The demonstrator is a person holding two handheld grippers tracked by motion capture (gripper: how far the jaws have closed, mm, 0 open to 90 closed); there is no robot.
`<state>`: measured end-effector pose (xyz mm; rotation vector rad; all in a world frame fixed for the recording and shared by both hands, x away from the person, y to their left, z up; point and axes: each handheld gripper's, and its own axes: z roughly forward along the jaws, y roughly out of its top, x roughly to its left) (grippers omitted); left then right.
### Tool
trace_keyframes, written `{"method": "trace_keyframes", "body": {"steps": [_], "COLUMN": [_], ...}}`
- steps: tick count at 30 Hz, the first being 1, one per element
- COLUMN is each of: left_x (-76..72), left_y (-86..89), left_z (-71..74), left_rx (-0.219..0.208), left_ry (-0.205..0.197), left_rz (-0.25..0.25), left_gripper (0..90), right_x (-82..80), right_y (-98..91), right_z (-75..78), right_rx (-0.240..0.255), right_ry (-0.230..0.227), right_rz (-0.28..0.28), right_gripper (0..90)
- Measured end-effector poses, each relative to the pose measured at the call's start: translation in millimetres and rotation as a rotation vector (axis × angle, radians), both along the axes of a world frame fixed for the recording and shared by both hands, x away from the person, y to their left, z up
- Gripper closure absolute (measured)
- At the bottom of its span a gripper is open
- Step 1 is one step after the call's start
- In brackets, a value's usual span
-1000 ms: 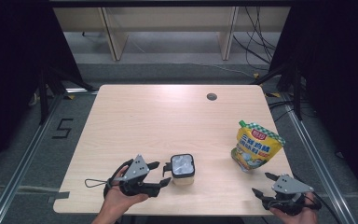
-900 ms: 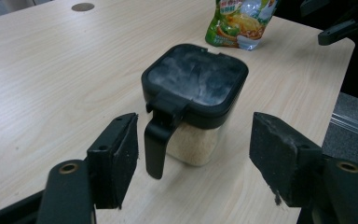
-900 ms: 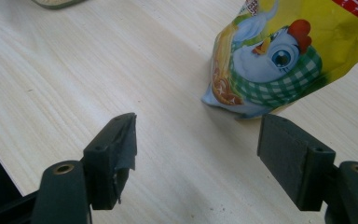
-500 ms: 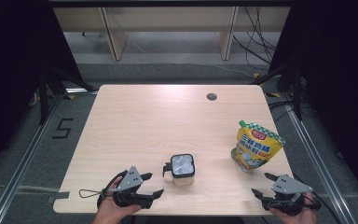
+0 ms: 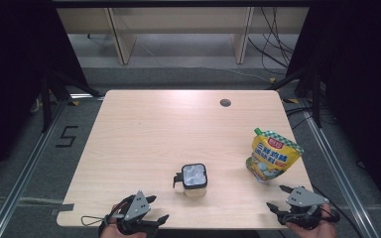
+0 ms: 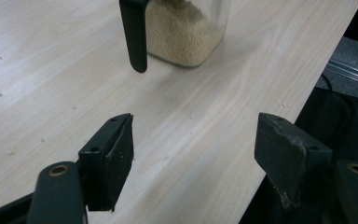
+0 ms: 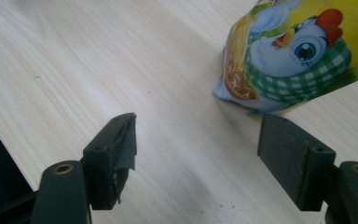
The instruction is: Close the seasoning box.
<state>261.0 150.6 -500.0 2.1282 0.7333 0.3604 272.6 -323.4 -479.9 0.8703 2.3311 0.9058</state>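
1. The left gripper [image 5: 155, 217] is hanging at the near edge of the worktop [image 5: 149, 129]; its jaws have just been opening and are standing wide apart with nothing between them.
2. The jar [image 5: 194, 178] is standing upright near the front middle of the worktop, half full of pale grains, with its black handle [image 6: 135, 37] pointing toward the left gripper, a little apart from it.
3. The right gripper [image 5: 277, 198] is resting at the front right corner, jaws apart and empty, just before the pouch [image 5: 272, 157].
4. I am judging this as the step between a release and a new grasp.
5. The next move is probably calling for the right gripper to go forward and close on the standing pouch without tipping it.
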Motion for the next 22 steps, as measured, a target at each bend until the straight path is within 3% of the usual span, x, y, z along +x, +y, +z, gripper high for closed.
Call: {"method": "trace_keyframes", "body": {"steps": [2, 3, 4, 8, 9, 12, 13, 15, 16, 21, 22], "left_x": [-1.7, -0.4, -1.1, 1.6, 1.2, 2.9, 2.5, 3.3, 2.6, 5.1, 5.1], "left_y": [-2.3, -1.4, -4.8, -4.3, -5.5, -3.8, -4.5, -3.2, -4.4, -2.5, -2.9], "left_z": [-3.7, -3.4, -5.4, -7.1, -9.1, -8.3, -8.9, -8.6, -9.7, -10.2, -10.6], "left_rx": [-0.014, 0.03, -0.004, 0.039, 0.013, 0.038, 0.017, 0.037, 0.016, 0.037, 0.023], "left_ry": [0.005, -0.001, 0.0, 0.003, 0.004, -0.003, -0.001, 0.004, 0.01, 0.002, 0.006], "left_rz": [0.007, -0.003, 0.016, 0.003, 0.006, 0.002, 0.007, 0.012, 0.021, 0.013, 0.017], "left_gripper": [27.6, 27.5, 27.3, 26.8, 26.8, 26.6, 26.6, 26.5, 26.4, 26.4, 26.4], "right_x": [2.3, 2.1, 2.1, 2.4, 2.8, 2.8, 3.0, 3.0, 2.8, 2.8, 3.0], "right_y": [-0.8, -0.5, 0.2, 1.4, 1.8, 2.4, 2.7, 2.9, 2.8, 3.4, 3.4], "right_z": [-0.6, -0.6, -1.3, -2.8, -2.8, -3.5, -3.8, -4.2, -4.0, -4.5, -4.7], "right_rx": [-0.022, -0.025, -0.029, -0.053, -0.054, -0.058, -0.058, -0.062, -0.063, -0.07, -0.071], "right_ry": [-0.014, -0.008, -0.005, 0.007, 0.005, 0.008, 0.01, 0.011, 0.013, 0.019, 0.02], "right_rz": [0.031, 0.032, 0.032, 0.05, 0.05, 0.054, 0.055, 0.056, 0.051, 0.05, 0.052], "right_gripper": [29.0, 28.8, 28.5, 28.3, 28.2, 28.1, 28.1, 28.1, 28.1, 27.8, 27.6]}}
